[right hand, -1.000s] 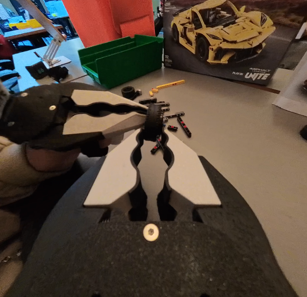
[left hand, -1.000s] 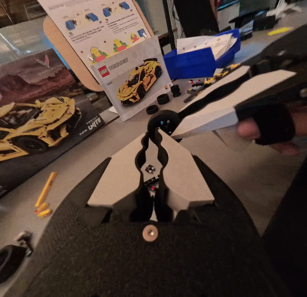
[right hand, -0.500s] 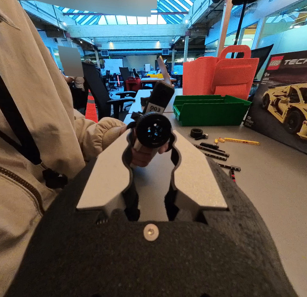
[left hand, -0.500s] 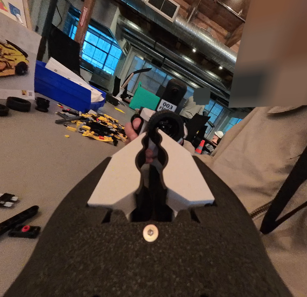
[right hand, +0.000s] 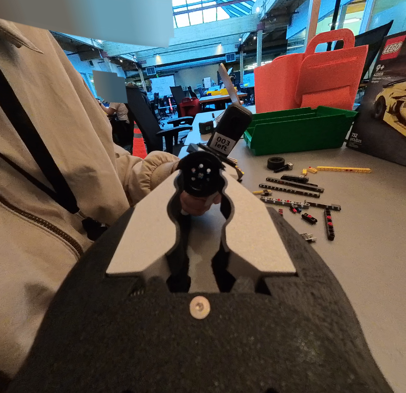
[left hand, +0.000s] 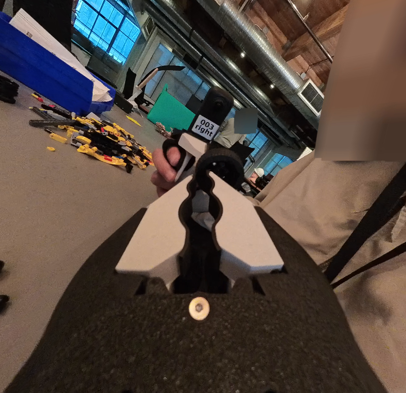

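A black toy wheel with a holed hub is held up in front of a person's beige jacket. My right gripper is shut on the wheel across its tyre. In the left wrist view my left gripper is almost closed, its tips pinching the wheel's near rim. The two grippers point at each other. The right gripper's body and a gloved hand show behind the wheel. The left gripper's camera shows above the wheel in the right wrist view.
On the grey table are a pile of yellow and black bricks and a blue bin. A green bin, an orange bag, a boxed car set, black beams, a small tyre and a yellow beam lie right. Less than 4 cm separates the two grippers' tips.
A second ago both grippers pointed down over the table with the wheel. They have swung up to face each other near the person's chest. Since half a second ago they only shifted slightly.
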### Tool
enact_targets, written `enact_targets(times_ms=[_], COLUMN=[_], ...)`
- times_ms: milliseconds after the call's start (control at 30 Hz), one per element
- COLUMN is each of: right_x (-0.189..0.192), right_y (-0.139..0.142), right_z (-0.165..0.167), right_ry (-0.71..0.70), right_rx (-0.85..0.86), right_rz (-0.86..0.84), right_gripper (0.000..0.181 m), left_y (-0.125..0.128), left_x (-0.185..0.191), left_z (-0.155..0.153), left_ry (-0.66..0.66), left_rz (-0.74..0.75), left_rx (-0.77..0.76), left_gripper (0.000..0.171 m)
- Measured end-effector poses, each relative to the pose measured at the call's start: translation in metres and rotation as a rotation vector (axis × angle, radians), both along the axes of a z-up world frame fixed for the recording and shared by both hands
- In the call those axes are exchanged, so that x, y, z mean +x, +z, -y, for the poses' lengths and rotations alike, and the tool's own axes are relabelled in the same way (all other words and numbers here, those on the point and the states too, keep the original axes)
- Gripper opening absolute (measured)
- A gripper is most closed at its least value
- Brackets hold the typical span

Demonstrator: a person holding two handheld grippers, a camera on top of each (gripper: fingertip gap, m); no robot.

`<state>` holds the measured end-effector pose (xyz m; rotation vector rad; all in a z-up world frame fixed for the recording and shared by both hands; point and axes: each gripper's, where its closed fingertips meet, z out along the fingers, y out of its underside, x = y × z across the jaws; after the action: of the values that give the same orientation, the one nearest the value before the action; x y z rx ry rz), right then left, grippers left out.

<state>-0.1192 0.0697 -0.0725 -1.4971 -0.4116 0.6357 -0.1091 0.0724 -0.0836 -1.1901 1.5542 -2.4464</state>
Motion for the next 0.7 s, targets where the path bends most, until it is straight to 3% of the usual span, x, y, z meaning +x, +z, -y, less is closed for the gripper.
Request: enact_targets(times_ms=[267,333,533,700], right_x=[0.014,0.024,0.046,0.041], right_y=[-0.019,-0.030,-0.035,-0.044], right_z=[-0.014,-0.020,-0.024,-0.030], right_ry=[-0.147,-0.226,-0.404,-0.444], right_rx=[-0.115,-0.149,-0.117,-0.118], right_rz=[0.068,0.154,0.321,0.439], right_gripper=[0.031,0.030,0.030,0.030], left_y=[-0.019,-0.027,-0.016,-0.024], left_x=[0.018,0.027,0.028,0.028], left_z=[-0.012,-0.020,-0.044,-0.021], left_ry=[0.161,0.232,0.278,0.228], left_rz=[-0.067,-0.104,-0.130,-0.118], left_rx=[0.131,0.163,-0.029,0.126], left_gripper=[0.008,0.009,0.018,0.032])
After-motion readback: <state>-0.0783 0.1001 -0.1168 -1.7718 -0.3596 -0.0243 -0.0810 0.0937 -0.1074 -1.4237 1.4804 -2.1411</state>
